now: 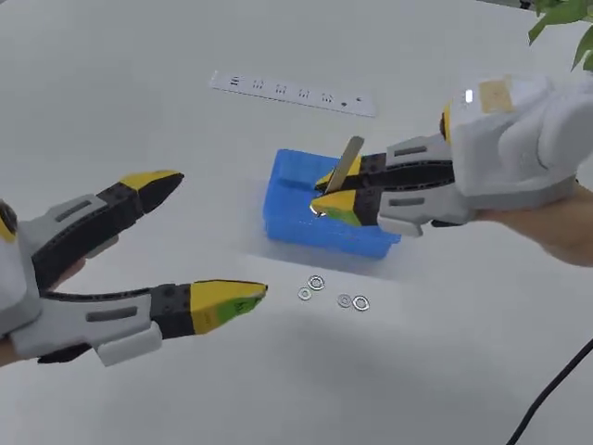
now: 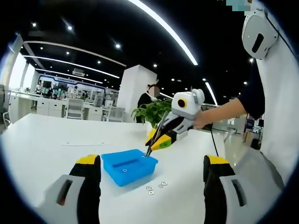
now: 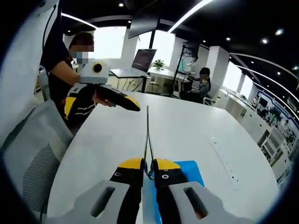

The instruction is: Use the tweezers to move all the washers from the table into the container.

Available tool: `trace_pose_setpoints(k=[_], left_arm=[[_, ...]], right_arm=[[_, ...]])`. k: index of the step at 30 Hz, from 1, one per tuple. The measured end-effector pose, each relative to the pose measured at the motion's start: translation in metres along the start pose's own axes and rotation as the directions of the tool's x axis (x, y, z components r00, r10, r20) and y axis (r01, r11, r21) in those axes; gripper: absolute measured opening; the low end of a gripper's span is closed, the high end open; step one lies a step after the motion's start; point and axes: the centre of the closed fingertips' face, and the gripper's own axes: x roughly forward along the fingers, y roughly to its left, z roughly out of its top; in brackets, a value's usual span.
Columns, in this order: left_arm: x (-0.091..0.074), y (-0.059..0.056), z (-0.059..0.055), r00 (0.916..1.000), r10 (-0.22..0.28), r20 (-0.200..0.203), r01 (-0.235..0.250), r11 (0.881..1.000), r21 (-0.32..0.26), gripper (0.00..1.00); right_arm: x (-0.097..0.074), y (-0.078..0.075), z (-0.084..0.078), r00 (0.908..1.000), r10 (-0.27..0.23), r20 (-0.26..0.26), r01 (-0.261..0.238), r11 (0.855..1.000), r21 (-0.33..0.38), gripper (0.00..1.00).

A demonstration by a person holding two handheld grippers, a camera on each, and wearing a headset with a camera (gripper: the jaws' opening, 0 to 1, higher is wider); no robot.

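Head view: four small silver washers (image 1: 317,283) loose on white table (image 1: 130,83), just beside blue container (image 1: 301,232). Right gripper (image 1: 330,195) clamped on slim metal tweezers (image 1: 347,159), hovering over container. Left gripper (image 1: 218,236) spread wide, near washers.

Four washers (image 1: 317,283) lie on the one white counter (image 1: 139,93), just beside a single blue container (image 1: 283,222). In the left gripper view one more small ring (image 2: 124,170), apparently a fifth washer, sits inside the container. There are two sets of tongs, the left tongs (image 1: 220,234) and the right tongs (image 1: 324,197), and one pair of tweezers (image 1: 350,158). Beyond the container lies one white power strip (image 1: 292,93), and one leafy plant (image 1: 565,19) shows at the corner.
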Motion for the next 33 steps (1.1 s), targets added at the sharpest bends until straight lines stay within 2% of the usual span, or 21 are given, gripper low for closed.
trace_pose_setpoints(k=[5,10,15,23,28,33], left_arm=[[0.007,-0.005,-0.002,0.9995,-0.030,-0.012,0.030,1.000,0.009,1.00],[0.009,-0.002,-0.001,0.9993,-0.036,-0.007,0.036,0.999,0.023,1.00],[0.008,-0.001,-0.006,0.9981,-0.042,-0.045,0.045,0.997,0.060,1.00],[0.005,-0.002,-0.017,0.9951,-0.040,-0.090,0.046,0.997,0.066,1.00],[0.004,-0.001,-0.016,0.9965,-0.020,-0.081,0.025,0.998,0.063,1.00],[0.003,0.002,-0.017,0.9959,0.002,-0.091,0.004,0.998,0.067,0.99]], right_arm=[[0.001,-0.021,-0.004,0.9996,-0.028,-0.006,0.028,1.000,-0.001,0.09],[0.008,-0.044,-0.022,0.9976,-0.061,-0.031,0.061,0.998,0.003,0.09],[0.021,-0.059,-0.044,0.9964,-0.066,-0.054,0.069,0.996,0.051,0.09],[0.038,-0.060,-0.083,0.9925,-0.040,-0.116,0.052,0.994,0.101,0.09],[0.046,-0.057,-0.097,0.9903,-0.028,-0.136,0.044,0.992,0.114,0.09],[0.051,-0.056,-0.106,0.9891,-0.020,-0.146,0.039,0.992,0.124,0.09]])
